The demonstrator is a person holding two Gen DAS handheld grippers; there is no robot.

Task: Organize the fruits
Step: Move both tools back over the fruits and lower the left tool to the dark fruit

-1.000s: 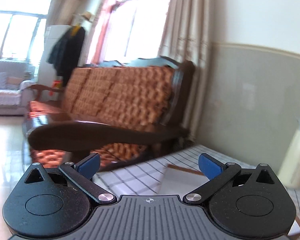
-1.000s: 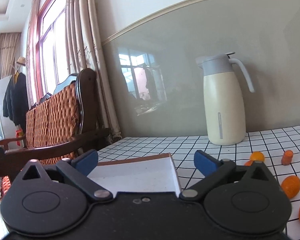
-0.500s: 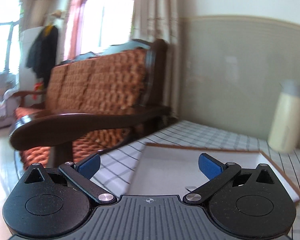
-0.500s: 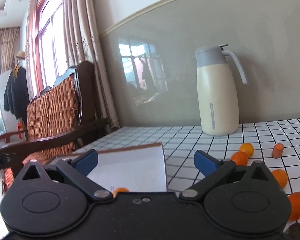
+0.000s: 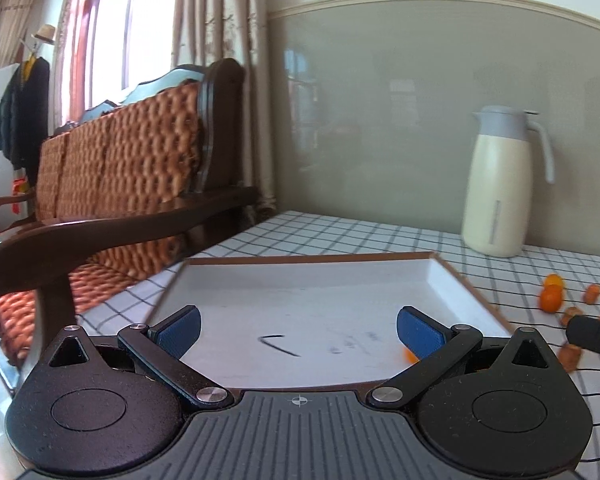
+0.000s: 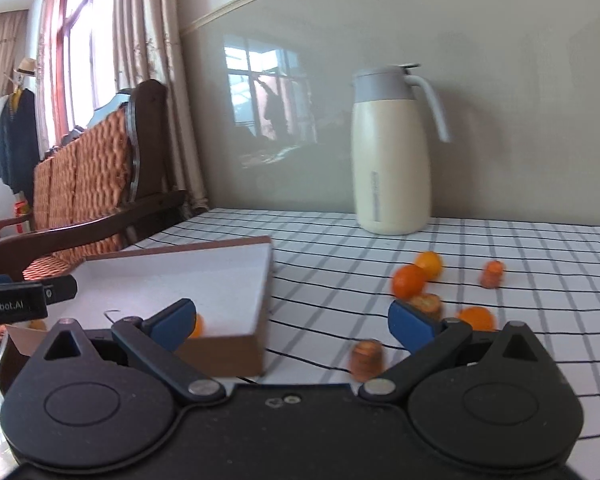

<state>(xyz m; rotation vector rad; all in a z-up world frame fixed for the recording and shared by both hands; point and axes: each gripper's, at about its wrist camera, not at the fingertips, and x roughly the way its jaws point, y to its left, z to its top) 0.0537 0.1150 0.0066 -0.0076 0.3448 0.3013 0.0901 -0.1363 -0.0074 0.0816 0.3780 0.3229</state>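
My left gripper (image 5: 299, 330) stands wide open and holds nothing, and it has swung round since a second ago: then it faced the sofa, now it hangs over the near edge of the white tray (image 5: 446, 276); my right gripper (image 6: 291, 322) is just as wide open and empty, and has turned from the tray's middle to the tray's right corner. One small orange fruit (image 6: 196, 325) lies inside the tray at its near right corner, half hidden behind a blue finger pad; a second ago no fruit showed there. A brown cylindrical piece (image 6: 366, 358) stands on the counter (image 6: 520, 320) just right of the tray, between my right gripper's fingers; right of the tray and farther back lie the scattered orange fruits (image 6: 410, 279), two of them touching, with another brown piece (image 6: 492, 274) beyond. The counter wears a white cloth with a black grid; behind the tray to the right stands a cream jug (image 6: 392, 152) with a grey lid against the grey-green wall panel; left of the tray is a dark wooden sofa (image 5: 112, 168) with orange woven cushions, then curtains (image 5: 220, 40) and a bright window.
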